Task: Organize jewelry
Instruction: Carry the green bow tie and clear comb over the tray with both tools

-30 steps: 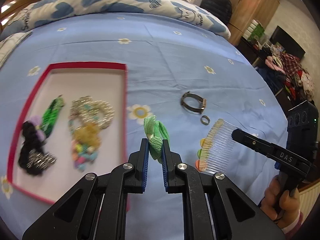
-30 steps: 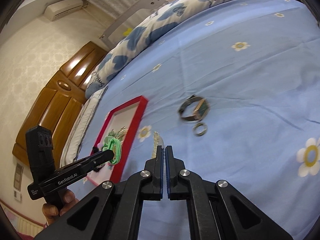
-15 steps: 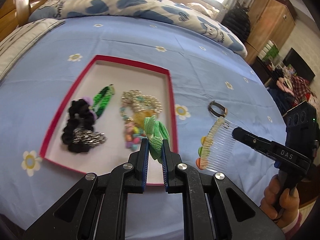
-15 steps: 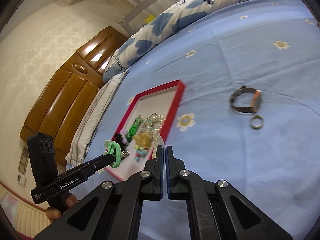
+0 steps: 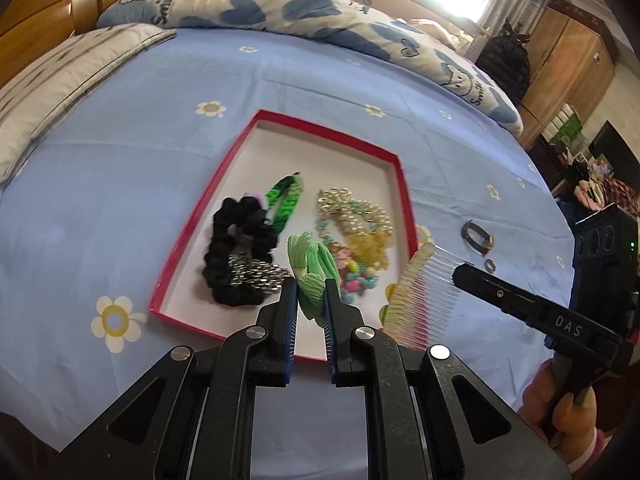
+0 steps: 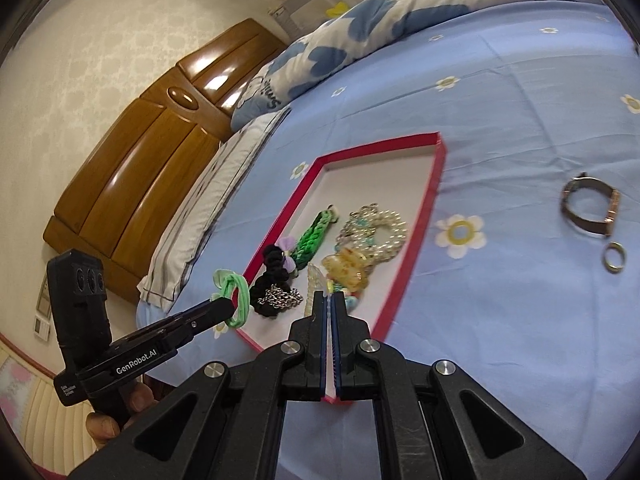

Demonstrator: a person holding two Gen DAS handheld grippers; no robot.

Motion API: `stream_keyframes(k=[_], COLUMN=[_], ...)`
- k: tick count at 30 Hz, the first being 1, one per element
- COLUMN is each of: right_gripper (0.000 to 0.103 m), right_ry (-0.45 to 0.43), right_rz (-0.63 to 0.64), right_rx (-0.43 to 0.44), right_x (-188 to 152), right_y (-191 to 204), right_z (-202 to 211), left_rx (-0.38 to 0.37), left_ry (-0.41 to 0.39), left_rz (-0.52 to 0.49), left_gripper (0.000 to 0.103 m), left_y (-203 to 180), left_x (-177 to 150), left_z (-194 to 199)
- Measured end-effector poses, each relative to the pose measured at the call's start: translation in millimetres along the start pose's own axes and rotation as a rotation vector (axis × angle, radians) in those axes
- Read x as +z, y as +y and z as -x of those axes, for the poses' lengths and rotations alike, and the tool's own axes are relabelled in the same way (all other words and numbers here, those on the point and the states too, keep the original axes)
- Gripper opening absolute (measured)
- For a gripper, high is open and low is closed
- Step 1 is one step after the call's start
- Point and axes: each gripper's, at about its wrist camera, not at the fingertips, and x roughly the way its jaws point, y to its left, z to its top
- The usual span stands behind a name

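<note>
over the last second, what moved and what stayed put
Both grippers swung toward the red tray: the left gripper, shut on the green hair tie, went from beside the tray to above it, and the right gripper brought the clear comb to the tray's edge. Nothing was let go. The watch and ring stayed on the bedsheet.

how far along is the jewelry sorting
Done: black scrunchie, green braided band and bead bracelets lie in the red tray. In hand: left gripper holds a green hair tie, right gripper a clear comb. Left: watch and ring on the bedsheet.
</note>
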Motion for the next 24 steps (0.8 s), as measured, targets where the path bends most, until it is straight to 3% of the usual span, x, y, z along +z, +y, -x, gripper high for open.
stream_keyframes(k=[12,24], right_gripper=[0.002,0.002], right_ry=[0.063,0.095], right_rz=[0.05,0.096], right_rx=[-0.051,-0.092], right_x=[3,3], right_y=[12,12], right_z=[-46,-61], left_rx=[0.02,0.045], left_ry=[0.035,0.089], left_rz=[0.012,0.011], left_gripper=[0.01,0.011], left_y=[21,28], left_x=[5,0], left_z=[-26,-53])
